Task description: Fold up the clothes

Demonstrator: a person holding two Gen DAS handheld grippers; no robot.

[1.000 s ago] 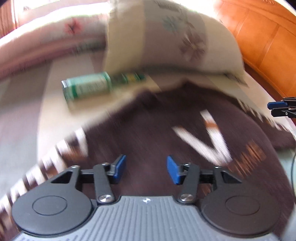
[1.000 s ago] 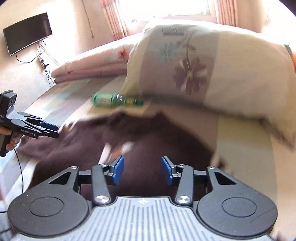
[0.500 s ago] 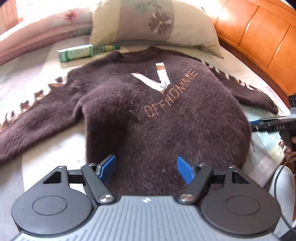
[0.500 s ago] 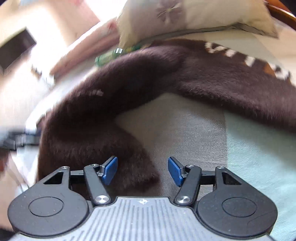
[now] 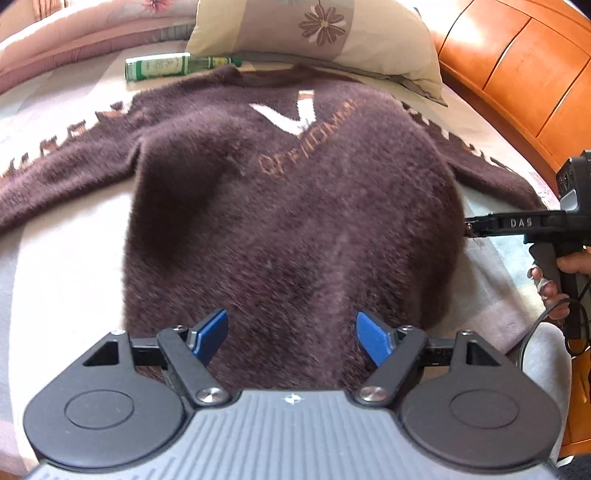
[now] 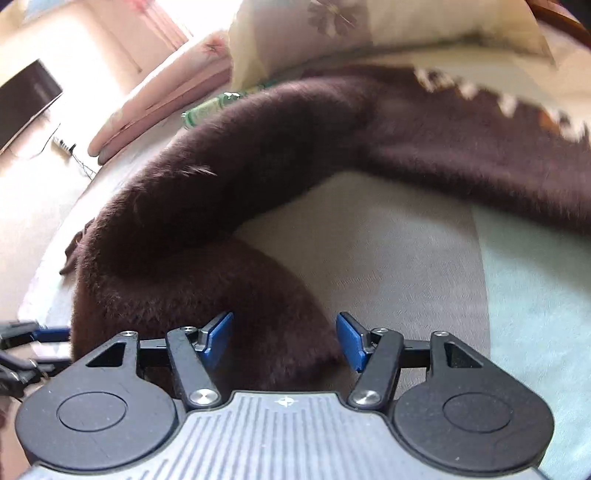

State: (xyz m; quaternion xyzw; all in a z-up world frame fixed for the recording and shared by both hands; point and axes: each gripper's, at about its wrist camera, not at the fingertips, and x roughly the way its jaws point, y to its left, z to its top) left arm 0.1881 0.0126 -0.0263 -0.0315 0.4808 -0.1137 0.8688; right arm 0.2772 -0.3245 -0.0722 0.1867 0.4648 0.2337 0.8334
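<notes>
Left wrist view low over the sweater (image 5: 288,221) hem, facing the pillow (image 5: 332,33), right wrist view closer at the hem's corner, angled leftward, both sharing sweater, pillow, green bottle (image 5: 159,68).

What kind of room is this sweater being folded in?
Most likely a bedroom. The brown sweater lies spread on a bed with a floral pillow at its head, against an orange wooden headboard. A folded quilt and a wall-mounted television fit that too.
</notes>
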